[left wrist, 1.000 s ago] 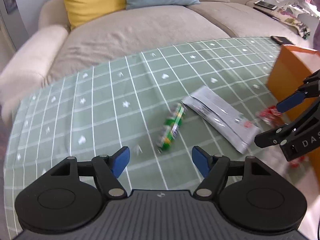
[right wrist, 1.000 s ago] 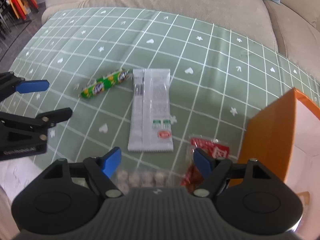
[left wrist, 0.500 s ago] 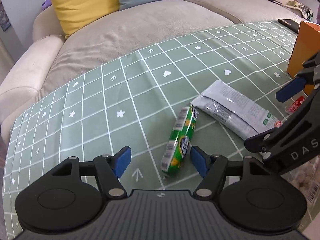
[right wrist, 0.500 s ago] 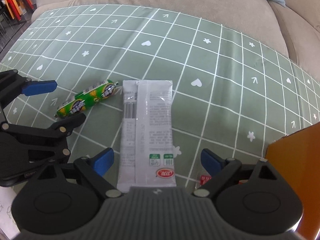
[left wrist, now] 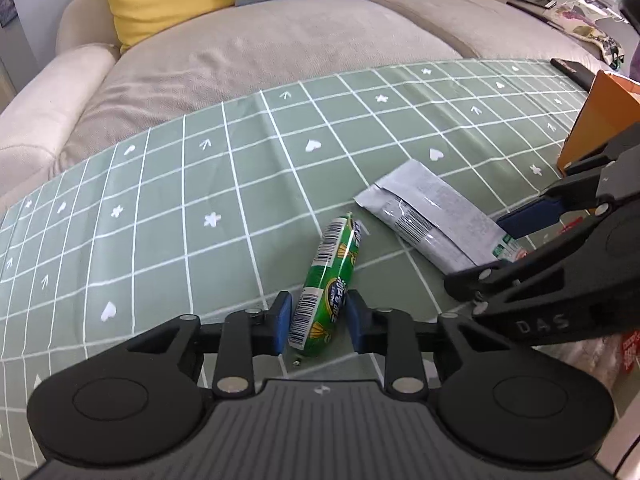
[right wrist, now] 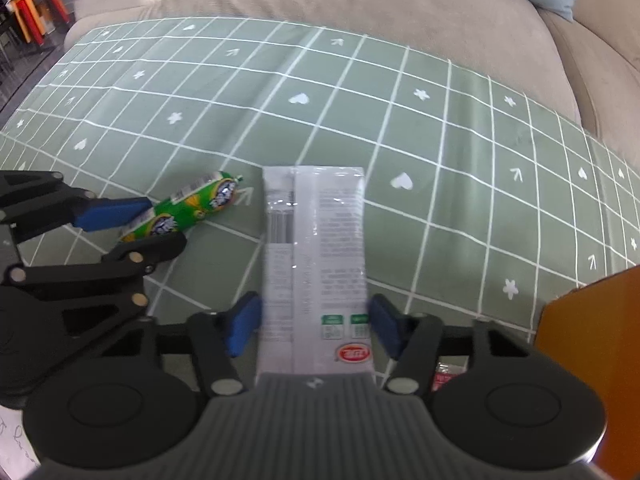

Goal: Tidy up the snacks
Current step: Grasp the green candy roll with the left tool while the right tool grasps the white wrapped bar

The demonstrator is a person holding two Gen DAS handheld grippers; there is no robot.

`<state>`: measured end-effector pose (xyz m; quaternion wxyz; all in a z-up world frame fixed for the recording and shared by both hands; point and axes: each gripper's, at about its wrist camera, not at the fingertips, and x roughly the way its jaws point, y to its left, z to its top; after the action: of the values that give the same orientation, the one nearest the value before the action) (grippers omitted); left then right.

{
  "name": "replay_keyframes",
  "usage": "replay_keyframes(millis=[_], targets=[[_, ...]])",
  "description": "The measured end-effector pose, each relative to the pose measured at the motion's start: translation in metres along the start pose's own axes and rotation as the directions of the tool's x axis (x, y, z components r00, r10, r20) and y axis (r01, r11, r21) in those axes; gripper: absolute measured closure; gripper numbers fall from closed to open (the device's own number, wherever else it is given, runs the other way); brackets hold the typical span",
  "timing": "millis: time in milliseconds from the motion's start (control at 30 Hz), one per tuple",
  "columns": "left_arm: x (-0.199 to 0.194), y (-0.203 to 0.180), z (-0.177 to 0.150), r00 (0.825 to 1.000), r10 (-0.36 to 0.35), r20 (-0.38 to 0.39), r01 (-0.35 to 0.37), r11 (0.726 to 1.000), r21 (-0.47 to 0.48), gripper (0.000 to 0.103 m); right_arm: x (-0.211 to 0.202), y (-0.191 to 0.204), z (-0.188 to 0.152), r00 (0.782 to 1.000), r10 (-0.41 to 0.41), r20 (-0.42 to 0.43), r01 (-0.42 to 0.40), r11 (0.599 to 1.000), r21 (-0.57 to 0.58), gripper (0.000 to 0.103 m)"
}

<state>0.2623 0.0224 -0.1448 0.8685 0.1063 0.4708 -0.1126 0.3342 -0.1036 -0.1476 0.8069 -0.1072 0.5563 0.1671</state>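
A green sausage-shaped snack point(left wrist: 330, 280) lies on the green grid tablecloth point(left wrist: 160, 220). My left gripper point(left wrist: 318, 322) has its blue pads on either side of the snack's near end, touching or nearly touching it. A long silver snack packet point(right wrist: 314, 264) lies flat beside it. My right gripper point(right wrist: 312, 326) straddles the packet's near end, its pads close to the packet's edges. The packet point(left wrist: 428, 220) and right gripper point(left wrist: 532, 240) also show in the left wrist view. The green snack point(right wrist: 184, 210) shows between the left gripper's fingers point(right wrist: 108, 212) in the right wrist view.
An orange box point(left wrist: 600, 120) stands at the table's right; it also shows in the right wrist view point(right wrist: 592, 360). A small red packet point(right wrist: 448, 374) lies near it. A beige sofa point(left wrist: 280, 40) with yellow and blue cushions runs behind the table. A dark phone point(left wrist: 572, 72) lies at the far edge.
Both grippers moved forward and down onto their snacks and narrowed: the left around the green snack's end, the right around the silver packet's end.
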Motion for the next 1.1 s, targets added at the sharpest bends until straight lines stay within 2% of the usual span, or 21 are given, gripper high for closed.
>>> replay_keyframes(millis=[233, 367, 500, 567, 633, 700, 733, 767, 800, 867, 1000, 1033, 1067, 1100], targets=[[-0.015, 0.013, -0.016, 0.996, -0.018, -0.089, 0.005, 0.989, -0.150, 0.073, -0.008, 0.008, -0.010, 1.000, -0.008, 0.000, 0.008, 1.000, 0.010, 0.057], [-0.027, 0.016, -0.028, 0.985, 0.005, -0.174, -0.033, 0.987, -0.160, 0.074, -0.014, 0.015, -0.024, 1.000, 0.017, -0.006, -0.017, 1.000, 0.017, 0.057], [-0.037, 0.023, -0.042, 0.972, -0.034, -0.232, -0.014, 0.979, -0.201, 0.074, -0.021, 0.027, -0.038, 0.999, 0.033, -0.019, -0.033, 0.999, -0.020, 0.056], [-0.040, 0.029, -0.047, 0.971, -0.052, -0.232, 0.000, 0.976, -0.218, 0.073, -0.022, 0.030, -0.042, 0.999, 0.037, -0.032, -0.038, 0.999, -0.032, 0.054], [-0.042, 0.036, -0.052, 0.976, -0.065, -0.209, 0.012, 0.970, -0.244, 0.067, -0.023, 0.032, -0.045, 0.999, 0.036, -0.030, -0.037, 0.998, -0.041, 0.051], [-0.045, 0.040, -0.057, 0.982, -0.058, -0.178, 0.011, 0.967, -0.253, 0.055, -0.023, 0.034, -0.048, 0.999, 0.030, -0.016, -0.030, 0.998, -0.047, 0.047], [-0.046, 0.041, -0.060, 0.985, -0.052, -0.162, 0.011, 0.969, -0.246, 0.043, -0.023, 0.034, -0.050, 1.000, 0.031, -0.006, -0.031, 0.998, -0.048, 0.046], [-0.048, 0.041, -0.061, 0.988, -0.046, -0.145, 0.011, 0.972, -0.236, 0.038, -0.023, 0.034, -0.051, 0.999, 0.035, 0.002, -0.035, 0.998, -0.044, 0.040], [-0.048, 0.041, -0.063, 0.990, -0.045, -0.133, 0.015, 0.975, -0.222, 0.038, -0.023, 0.034, -0.052, 0.999, 0.042, 0.009, -0.041, 0.999, -0.035, 0.030], [-0.047, 0.040, -0.063, 0.990, -0.050, -0.133, 0.022, 0.979, -0.201, 0.037, -0.021, 0.032, -0.052, 0.998, 0.052, 0.022, -0.052, 0.999, -0.016, 0.022], [-0.044, 0.038, -0.060, 0.993, -0.026, -0.118, -0.001, 0.976, -0.219, 0.037, -0.014, 0.030, -0.046, 0.999, 0.027, 0.041, -0.027, 1.000, 0.005, 0.020], [-0.043, 0.037, -0.058, 0.993, -0.020, -0.120, -0.006, 0.975, -0.220, 0.040, -0.013, 0.031, -0.045, 0.999, 0.021, 0.043, -0.021, 1.000, 0.002, 0.019], [-0.042, 0.036, -0.058, 0.992, -0.010, -0.124, -0.016, 0.977, -0.212, 0.047, -0.012, 0.031, -0.043, 0.999, 0.018, 0.046, -0.018, 1.000, -0.005, 0.020], [-0.042, 0.034, -0.057, 0.991, 0.006, -0.131, -0.033, 0.979, -0.202, 0.050, -0.011, 0.032, -0.042, 0.999, 0.016, 0.050, -0.015, 1.000, -0.013, 0.024]])
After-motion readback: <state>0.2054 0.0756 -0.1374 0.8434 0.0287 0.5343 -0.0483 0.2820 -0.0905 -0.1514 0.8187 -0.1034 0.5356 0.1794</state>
